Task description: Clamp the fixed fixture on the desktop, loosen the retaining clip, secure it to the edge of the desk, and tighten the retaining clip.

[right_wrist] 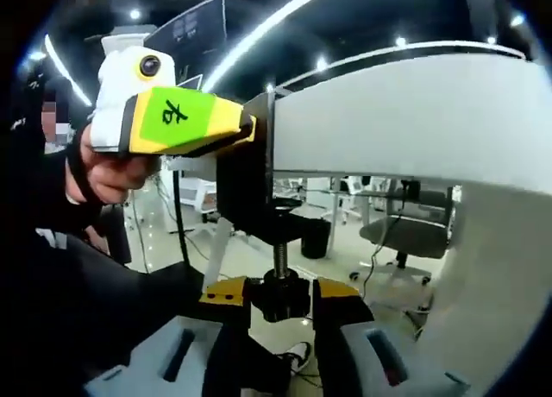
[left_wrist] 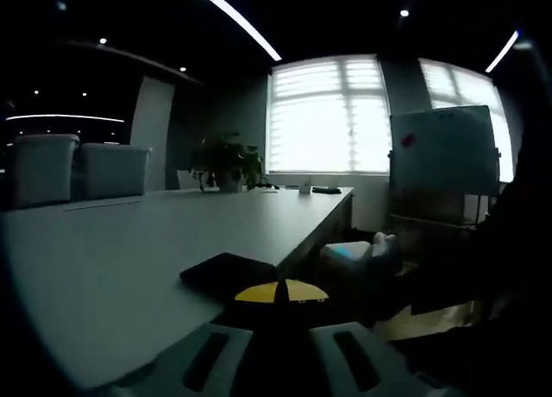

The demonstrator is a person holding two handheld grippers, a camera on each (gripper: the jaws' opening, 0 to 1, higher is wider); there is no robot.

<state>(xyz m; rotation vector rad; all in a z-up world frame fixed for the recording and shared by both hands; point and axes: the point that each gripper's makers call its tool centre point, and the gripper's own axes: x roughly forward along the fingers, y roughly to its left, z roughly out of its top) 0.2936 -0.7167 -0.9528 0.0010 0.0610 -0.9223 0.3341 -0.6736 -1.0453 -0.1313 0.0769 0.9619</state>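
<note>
Two grippers work the clamp [right_wrist: 250,198] on the desk [right_wrist: 405,121]: right gripper [right_wrist: 280,298] pinches its screw knob [right_wrist: 280,295]; left gripper [right_wrist: 246,125] grips the top. A slipping knob would probably leave it loose.

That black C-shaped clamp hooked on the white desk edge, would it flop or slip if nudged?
The black C-shaped clamp looks thick and metal-like, so probably stiff and fairly heavy. Its frame wraps the white desk edge, so it likely hangs on. The screw knob sits between the right gripper jaws; how tight it is, I cannot tell.

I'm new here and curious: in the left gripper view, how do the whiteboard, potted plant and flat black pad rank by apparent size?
1. White whiteboard on a stand
2. Flat black pad on the desk
3. Green potted plant, looking about alike; the pad is nearer, so unsure.
</note>
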